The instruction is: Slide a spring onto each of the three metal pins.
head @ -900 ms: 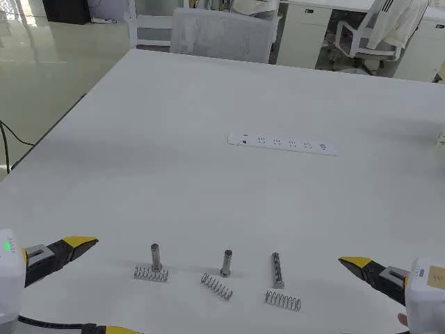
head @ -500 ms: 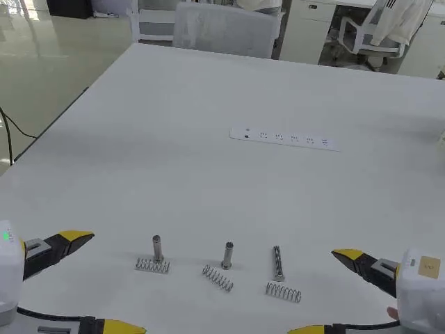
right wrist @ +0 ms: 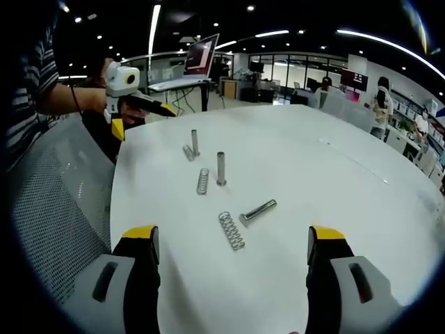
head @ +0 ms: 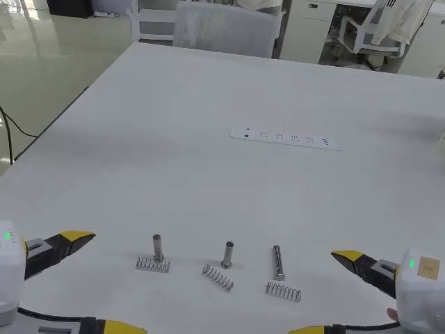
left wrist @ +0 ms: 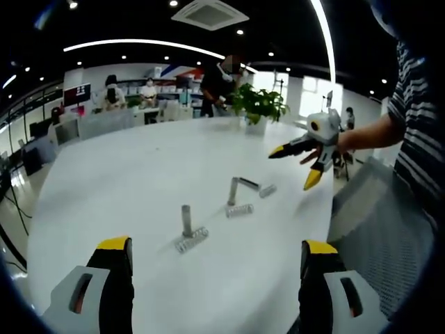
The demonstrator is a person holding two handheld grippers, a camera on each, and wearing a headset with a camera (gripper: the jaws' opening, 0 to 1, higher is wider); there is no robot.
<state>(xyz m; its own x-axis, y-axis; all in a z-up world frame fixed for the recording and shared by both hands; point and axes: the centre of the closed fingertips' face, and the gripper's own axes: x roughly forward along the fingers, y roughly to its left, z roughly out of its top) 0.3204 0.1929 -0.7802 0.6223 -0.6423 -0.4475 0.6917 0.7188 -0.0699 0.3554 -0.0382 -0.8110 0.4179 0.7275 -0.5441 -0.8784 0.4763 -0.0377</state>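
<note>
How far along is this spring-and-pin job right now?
Nothing looks done yet. The left spring, middle spring and right spring all lie on the table beside the pins, none threaded on. Nothing is in hand: the left gripper and right gripper are open and empty. All three pins are left: the left pin and middle pin stand upright; the right pin appears to lie on its side.

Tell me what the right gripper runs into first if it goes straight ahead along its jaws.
Probably the nearest spring, lying on the table straight ahead of the right gripper, with a pin just beyond it. Height above the table is unclear, so it could pass over.
</note>
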